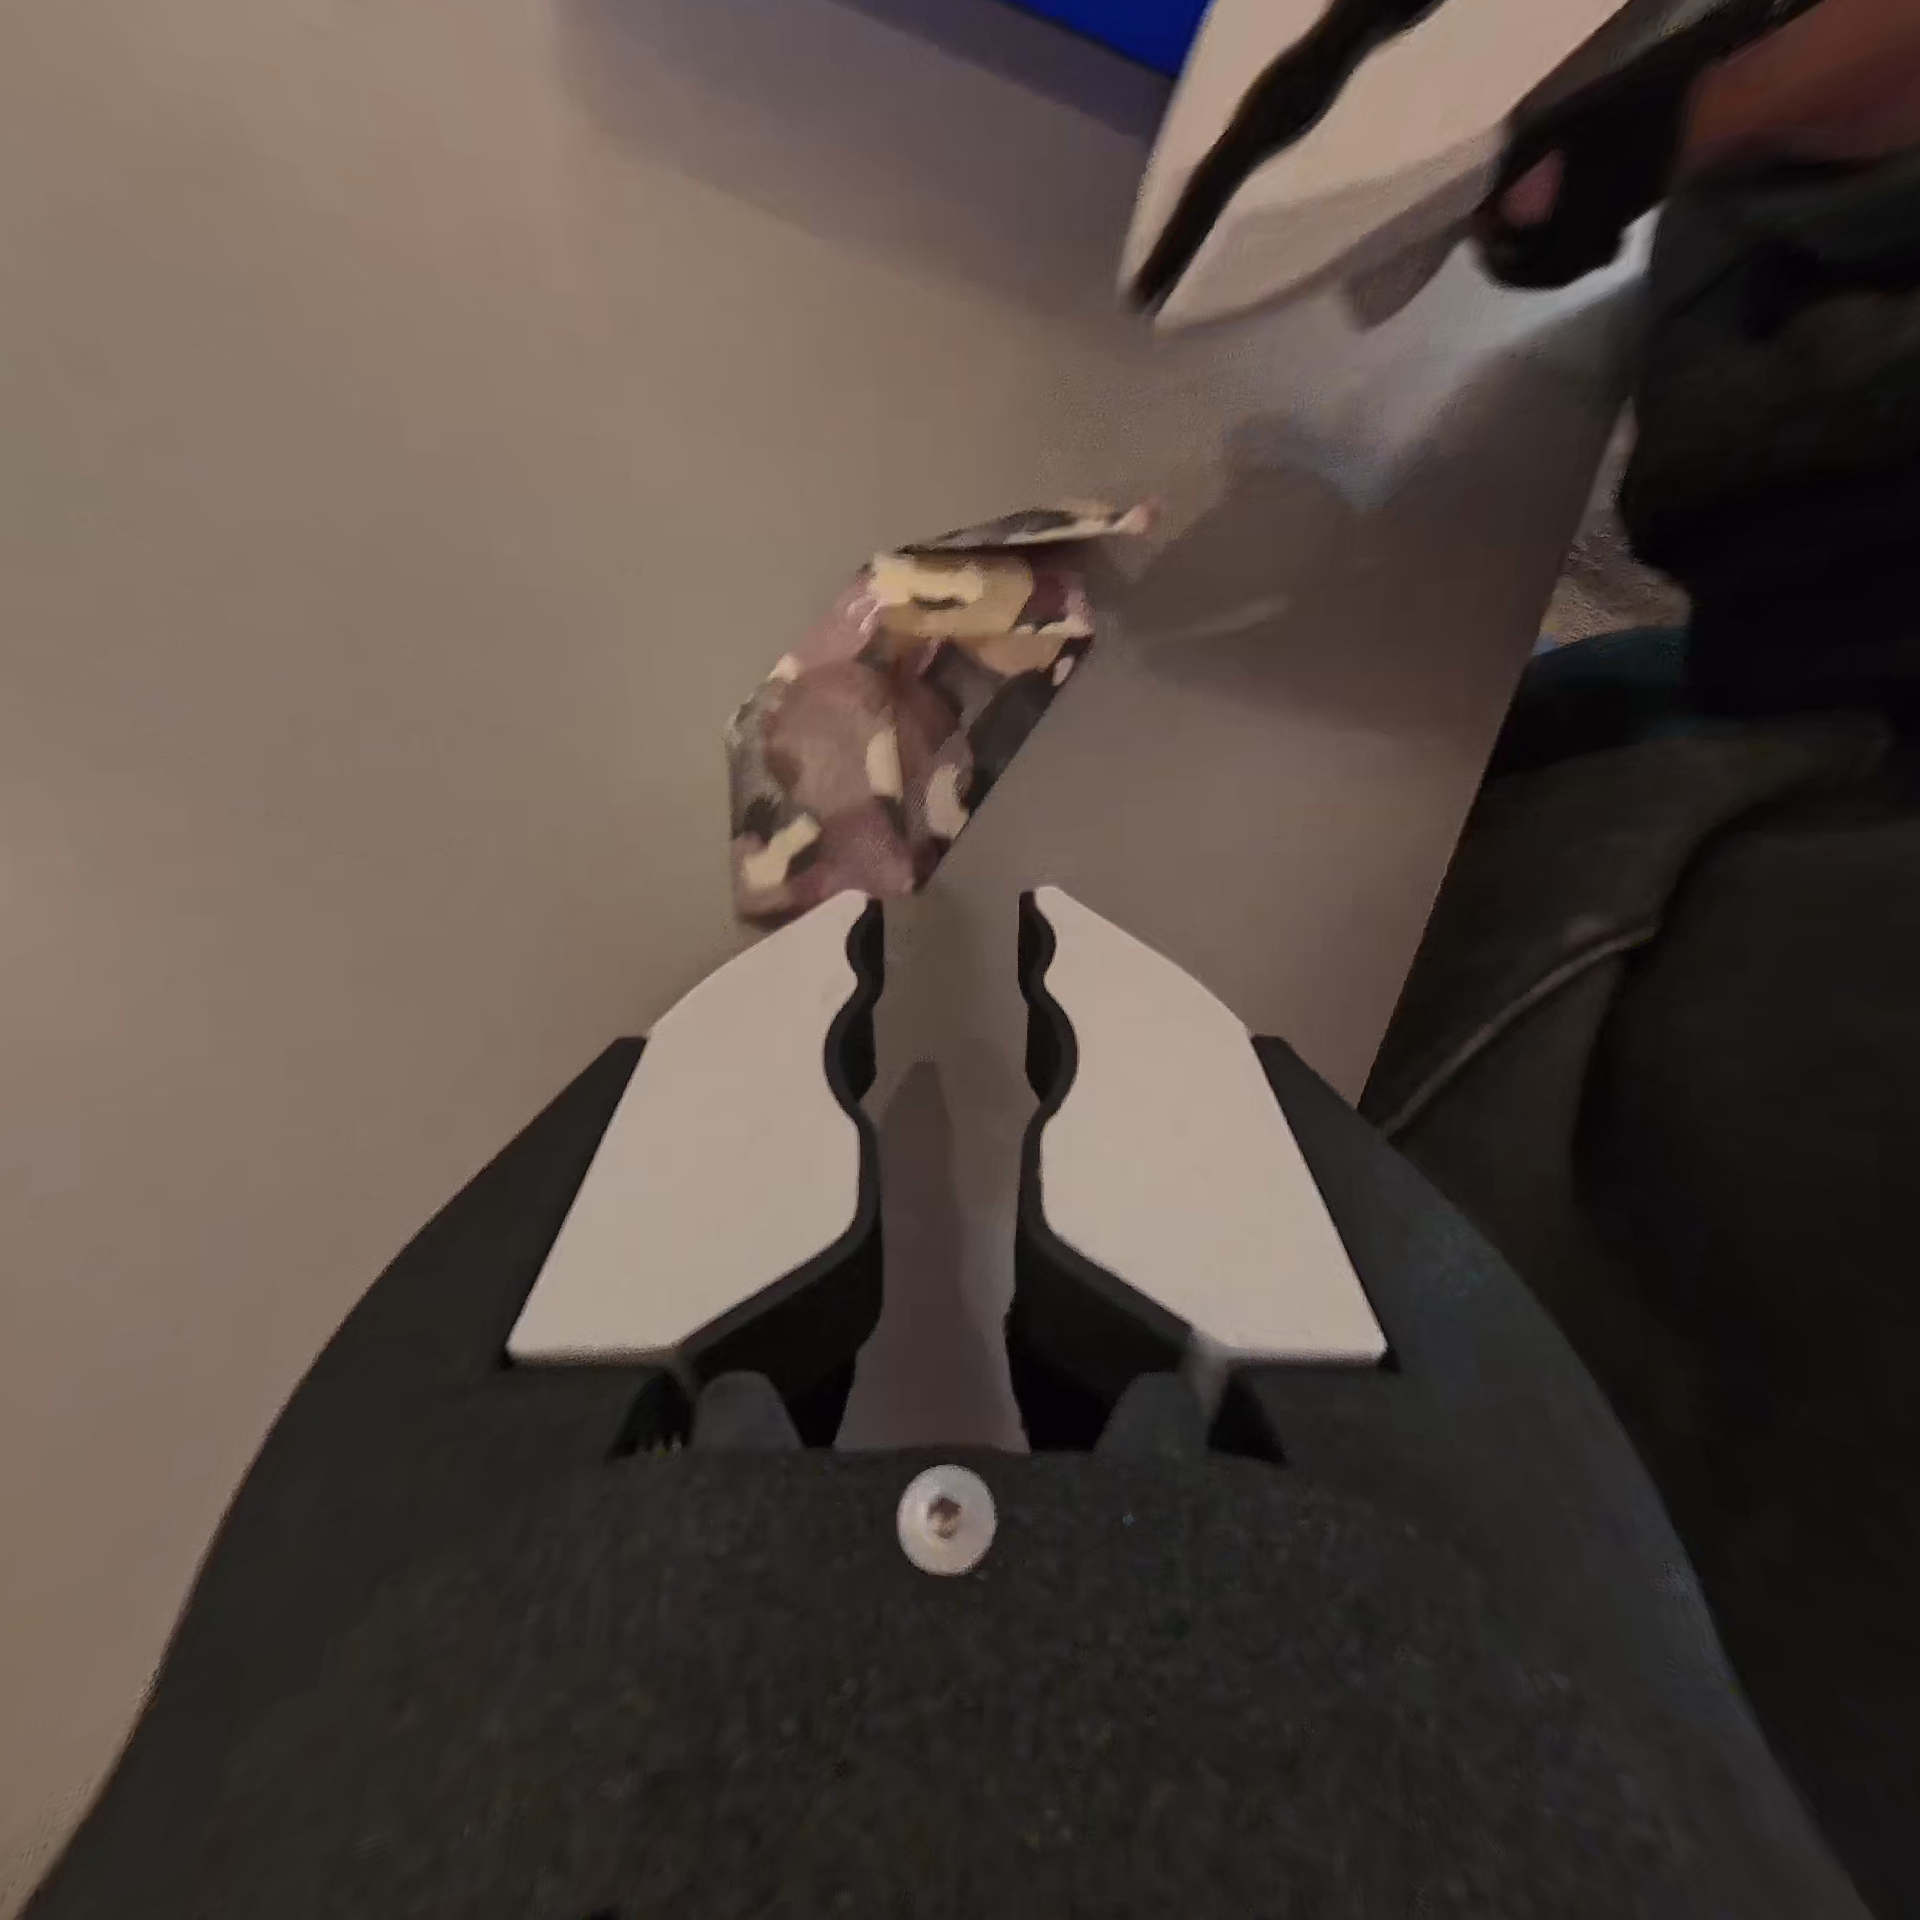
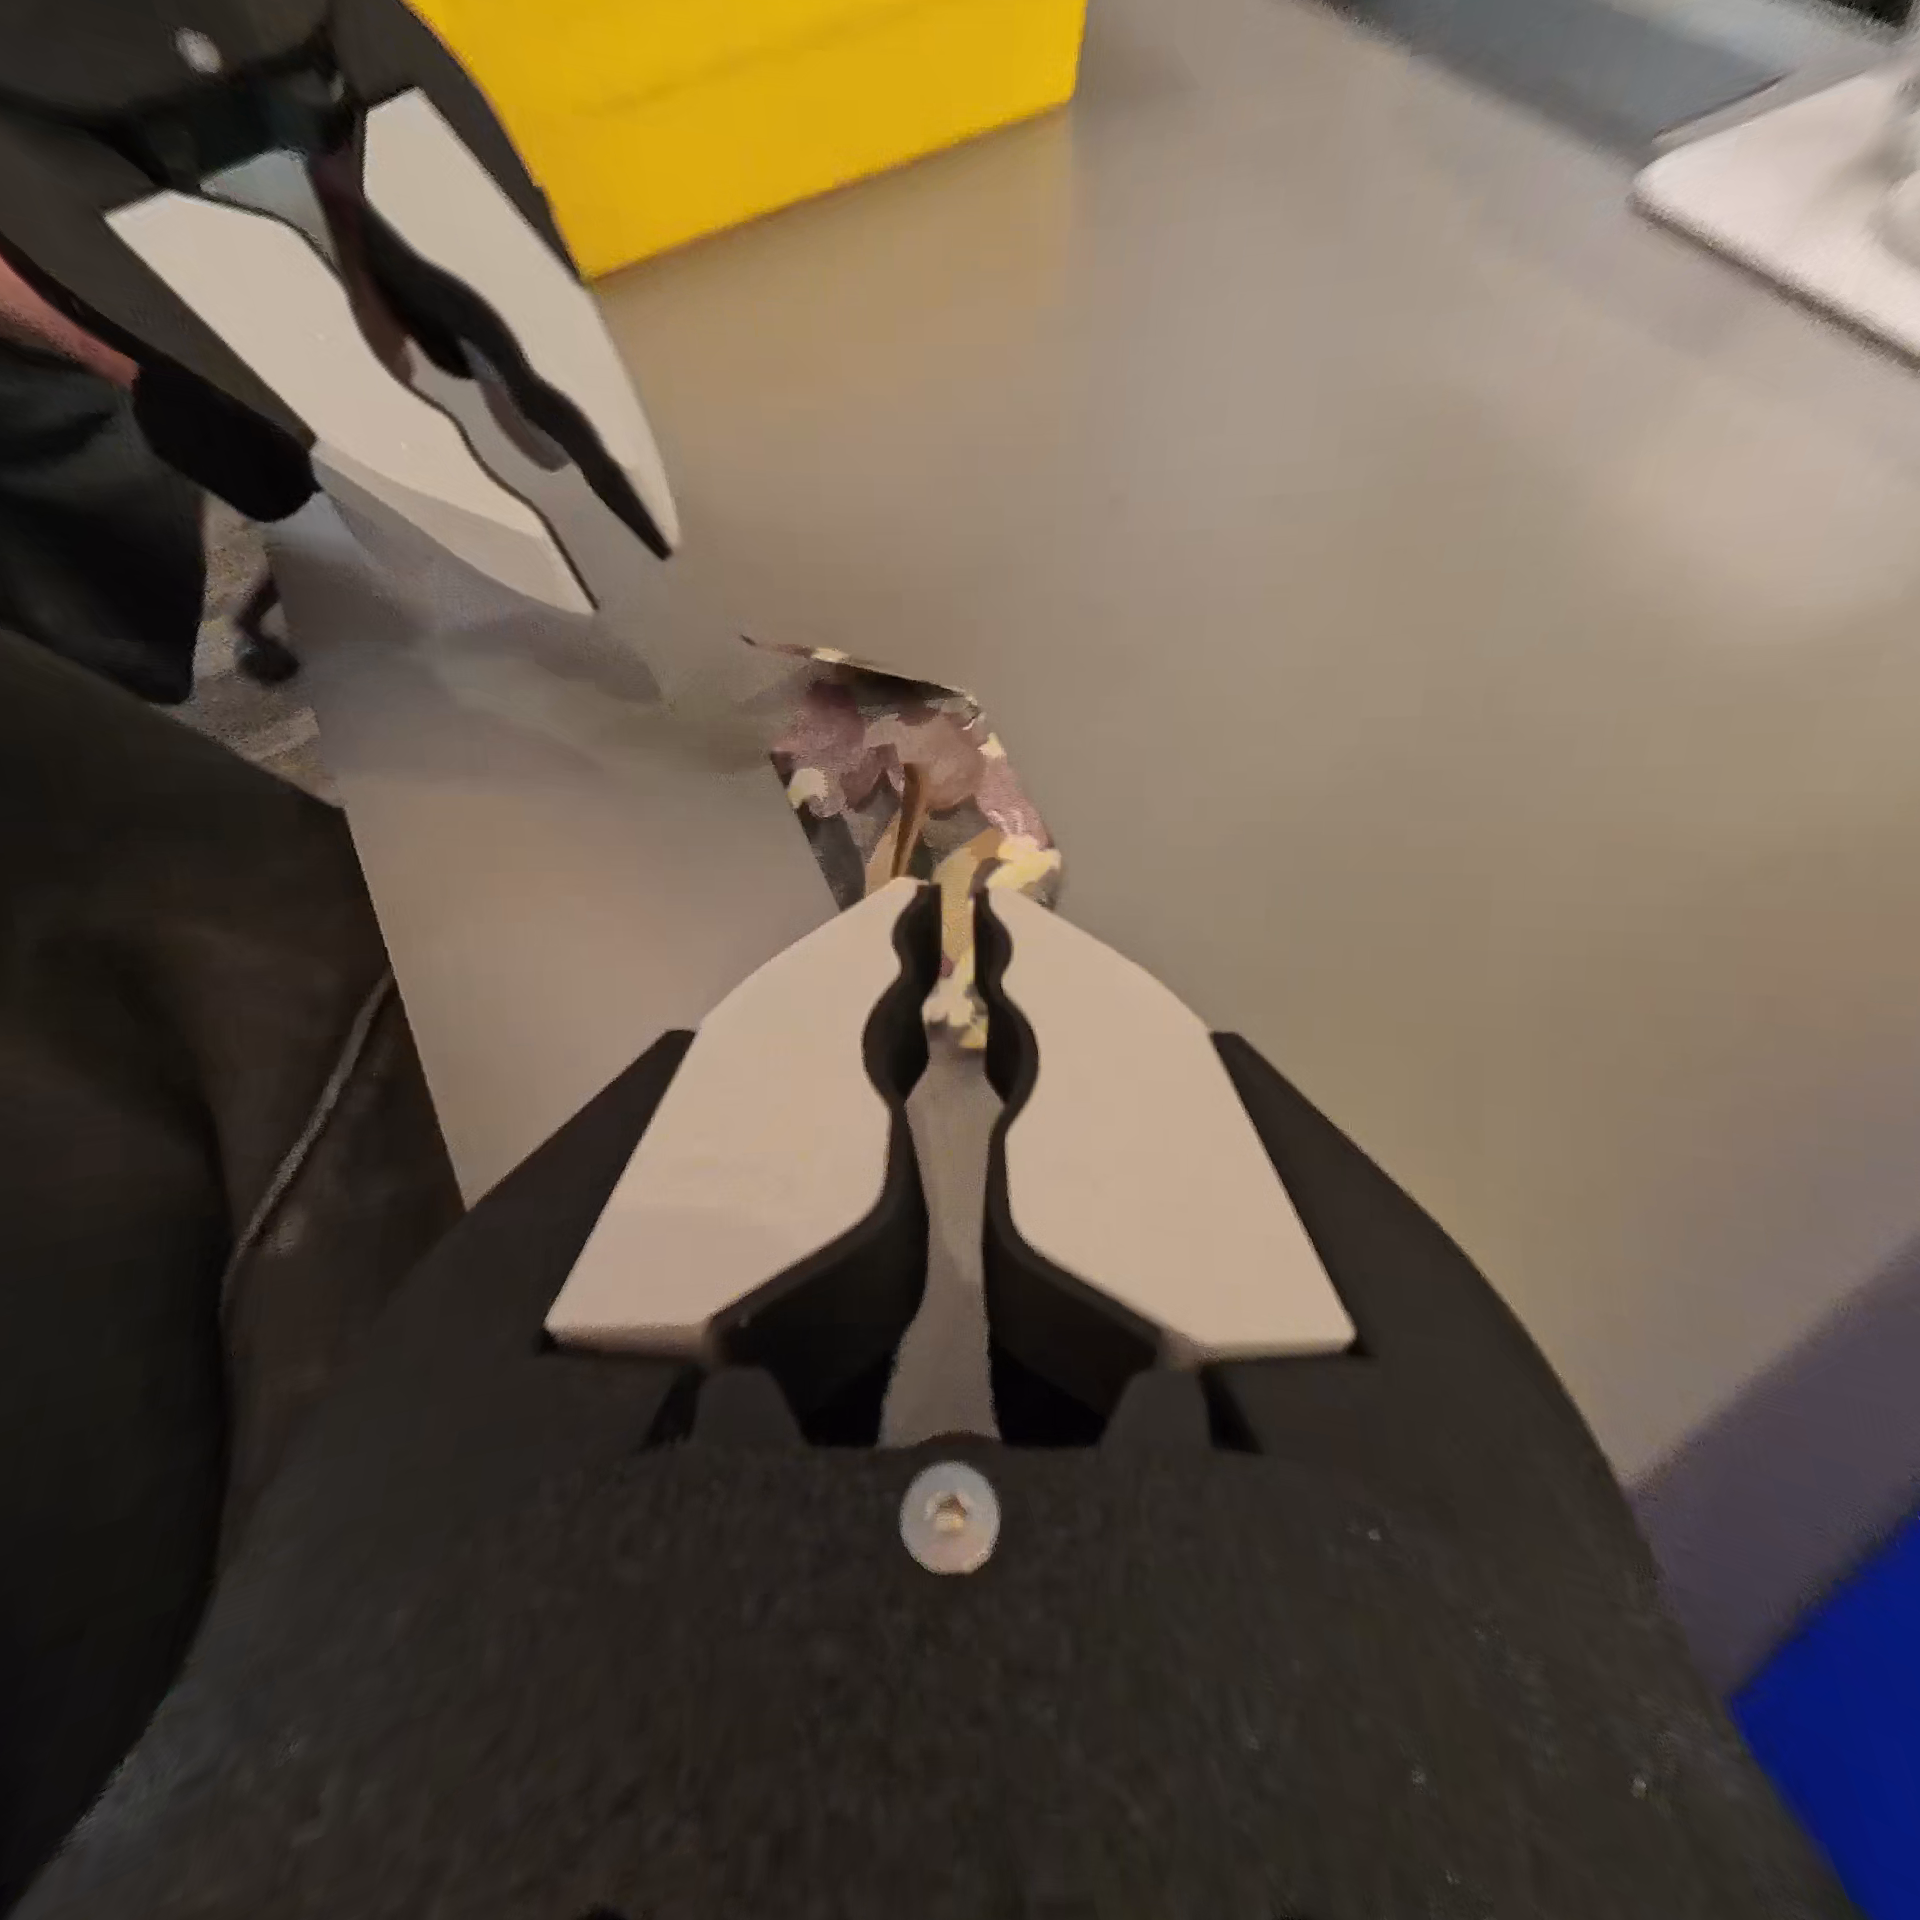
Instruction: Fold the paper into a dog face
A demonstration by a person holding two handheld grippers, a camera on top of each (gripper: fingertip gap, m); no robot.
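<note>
The left gripper [image 1: 951, 904] has its two grey-and-black fingers spread, with bare table visible in the gap between them and nothing caught there; its tips sit just short of the near corner of the paper [image 1: 914, 717], and whether the left tip touches that corner cannot be told. The paper is a small folded piece printed in a mottled pattern of purple, cream and dark patches, lying on the grey table [image 1: 364, 520] close to its near edge, with one pointed flap lifted off the surface toward the far end. In the right wrist view, the right gripper [image 2: 958, 899] has its fingers drawn in to a narrow slit, and the patterned paper [image 2: 914, 774] shows between the black inner pads, so it appears to be pinching a flap of the paper at its near end, though the exact contact is partly hidden by the fingers. The rest of the paper spreads away from the tips on the table [image 2: 1351, 675]. The left gripper [image 2: 623, 571] hangs above the table to the upper left in that view, near the paper but apart from it. A yellow box [image 2: 779, 114] stands farther back on the table, and a blue surface [image 2: 1829, 1621] shows at the lower right edge
</note>
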